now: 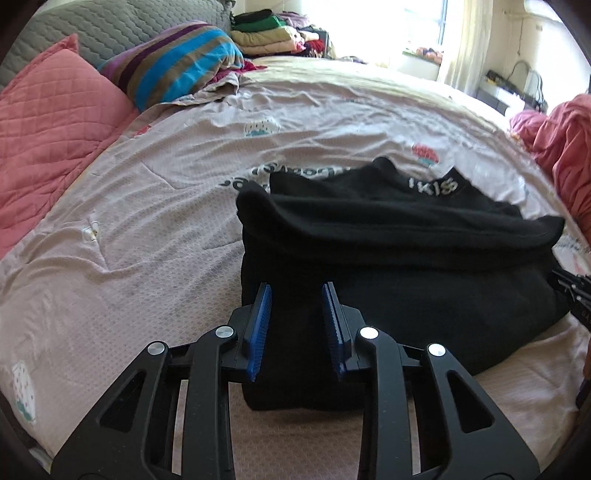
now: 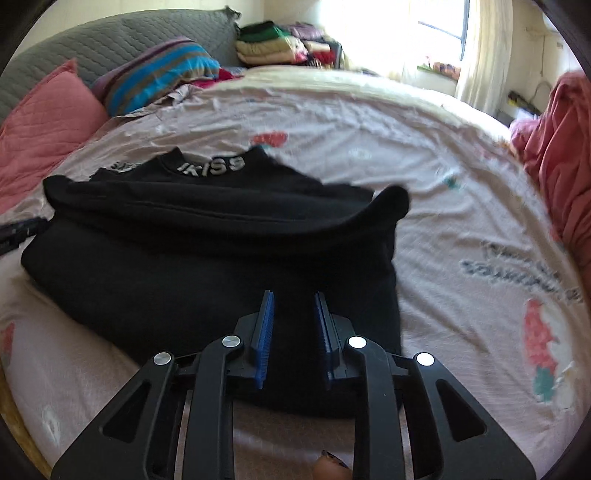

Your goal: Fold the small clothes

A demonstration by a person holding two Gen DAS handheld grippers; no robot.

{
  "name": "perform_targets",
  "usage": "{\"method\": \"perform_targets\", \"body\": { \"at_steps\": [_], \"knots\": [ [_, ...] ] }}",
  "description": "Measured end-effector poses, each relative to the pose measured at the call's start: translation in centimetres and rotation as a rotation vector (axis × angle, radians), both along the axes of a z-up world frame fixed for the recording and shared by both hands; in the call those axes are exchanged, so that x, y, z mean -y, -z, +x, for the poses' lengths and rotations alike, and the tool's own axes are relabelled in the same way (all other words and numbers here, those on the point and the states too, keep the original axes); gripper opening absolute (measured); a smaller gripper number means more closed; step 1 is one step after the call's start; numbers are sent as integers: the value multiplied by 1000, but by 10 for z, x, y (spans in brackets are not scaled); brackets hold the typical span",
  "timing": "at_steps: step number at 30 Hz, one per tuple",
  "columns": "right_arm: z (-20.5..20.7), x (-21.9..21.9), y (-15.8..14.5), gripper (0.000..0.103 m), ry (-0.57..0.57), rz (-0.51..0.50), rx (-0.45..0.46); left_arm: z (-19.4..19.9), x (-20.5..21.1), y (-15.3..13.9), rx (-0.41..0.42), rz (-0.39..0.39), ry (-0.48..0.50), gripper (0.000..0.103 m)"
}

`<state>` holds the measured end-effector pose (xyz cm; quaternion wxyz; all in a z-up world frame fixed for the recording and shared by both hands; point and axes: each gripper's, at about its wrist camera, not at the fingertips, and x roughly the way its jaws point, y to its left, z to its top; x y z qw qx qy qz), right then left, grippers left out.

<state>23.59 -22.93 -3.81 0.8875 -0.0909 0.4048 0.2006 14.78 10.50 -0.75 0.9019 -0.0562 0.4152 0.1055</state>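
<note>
On the bed, near edge: one black garment [image 1: 388, 266], already folded once, its lettered collar [image 2: 212, 165] at the far side and its long axis running across you, left to right. It rests on the pale printed bedspread [image 1: 166, 206].

Left gripper [image 1: 297, 325] — jaws partly apart, blue pads [image 1: 260, 332] flanking the garment's near left corner. Black cloth shows in the gap, but you cannot tell whether the pads press it; no pinch is visible.

Right gripper [image 2: 293, 338] — same posture, jaws partly apart over the near right corner, cloth between the pads, no clear clamp.

Governing relation: the garment lies directly ahead of and under both tools, one gripper at each end of its near hem, so neither hand is nearer than the other. The next fold, as you may judge it, runs away from you toward the collar, or across the long axis — either way it needs both corners taken evenly.

Background: pink pillow [image 1: 51, 122], striped pillow [image 1: 173, 66], stacked folded clothes [image 1: 266, 35] far off.
</note>
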Motion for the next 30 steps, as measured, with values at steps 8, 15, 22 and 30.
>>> {"method": "perform_targets", "body": {
  "at_steps": [8,15,22,30],
  "knots": [
    [42,-16,3,21,29,21,-17,24,-4,7,0,2,-1,21],
    [81,-11,-3,21,97,73,-35,52,-16,5,9,4,-11,21],
    [109,1,-7,21,182,88,-19,67,-32,-3,27,-30,-55,26],
    [118,19,-4,48,244,103,-15,64,-55,2,32,-104,-131,44]
  ]
}}
